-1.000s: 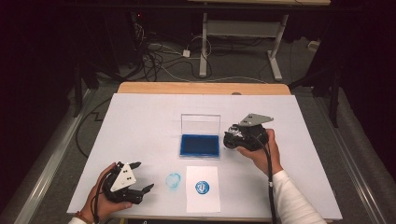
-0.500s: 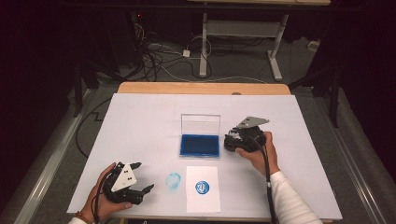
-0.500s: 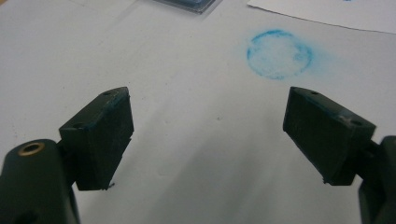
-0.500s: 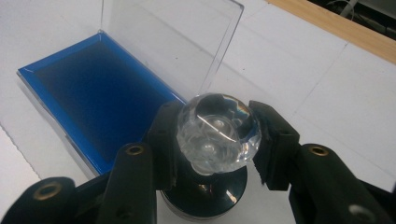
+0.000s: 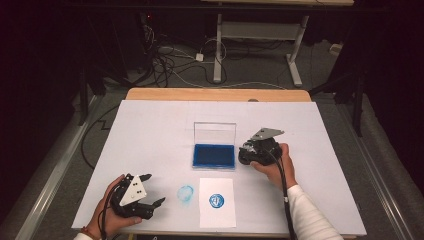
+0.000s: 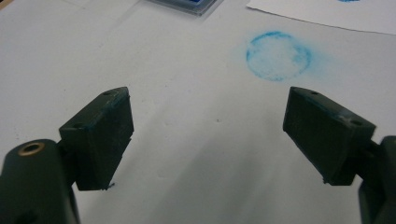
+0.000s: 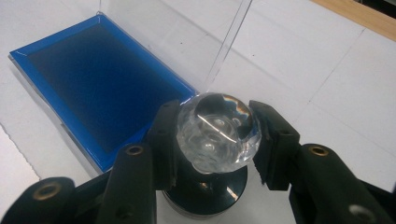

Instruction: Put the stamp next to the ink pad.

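R gripper was clamped on the clear round-knobbed stamp just right of the open blue ink pad, L gripper gaping empty near-left; best kept stamp upright, set down square.

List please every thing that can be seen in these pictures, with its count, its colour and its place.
Open blue ink pad in a clear plastic case: 1, blue, middle of the table, its clear lid standing up at the far side.
Round stamp with a clear glass-like knob and black base: 1, clear and black, between the right gripper's jaws, beside the ink pad.
White paper sheet with a round blue stamp print: 1, white, near edge, in front of the ink pad.
Round blue ink smudge: 1, light blue, on the table cover, left of the paper.
White-covered table with a wooden far edge: 1.
Cables on the floor: several, behind the table.
Left gripper: 1, black, open, near left corner.
Right gripper: 1, black, shut on the stamp.
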A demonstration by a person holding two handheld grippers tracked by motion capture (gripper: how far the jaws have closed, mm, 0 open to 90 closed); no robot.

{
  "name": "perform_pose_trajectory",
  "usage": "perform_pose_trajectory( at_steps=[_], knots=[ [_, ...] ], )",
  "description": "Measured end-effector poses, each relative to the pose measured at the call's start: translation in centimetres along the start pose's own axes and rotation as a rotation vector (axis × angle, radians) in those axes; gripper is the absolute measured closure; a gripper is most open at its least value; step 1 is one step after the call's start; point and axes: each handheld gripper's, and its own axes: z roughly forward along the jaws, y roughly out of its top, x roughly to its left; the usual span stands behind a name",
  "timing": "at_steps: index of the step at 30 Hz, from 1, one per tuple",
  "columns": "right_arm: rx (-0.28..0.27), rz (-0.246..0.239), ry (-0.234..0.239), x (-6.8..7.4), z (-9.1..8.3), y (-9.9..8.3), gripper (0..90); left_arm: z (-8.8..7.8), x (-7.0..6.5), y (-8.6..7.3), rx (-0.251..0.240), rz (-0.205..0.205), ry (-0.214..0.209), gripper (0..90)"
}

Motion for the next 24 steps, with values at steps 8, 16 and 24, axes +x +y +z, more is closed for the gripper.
perform_pose_trajectory(
  at_steps=[8, 16, 24],
  knots=[
    [-0.003, 0.017, 0.006, -0.1, -0.1, -0.2, 56.6, 0.1, 0.0, 0.0, 0.003, 0.001, -0.001, 15.5],
    [-0.003, 0.005, -0.020, 0.1, -0.3, -0.1, 49.8, 0.0, 0.0, 0.0, -0.001, -0.003, 0.000, 15.5],
    [-0.062, 0.006, -0.052, 0.0, -1.5, 0.2, 35.4, 0.1, 0.0, 0.0, 0.004, -0.001, -0.002, 15.5]
  ],
)
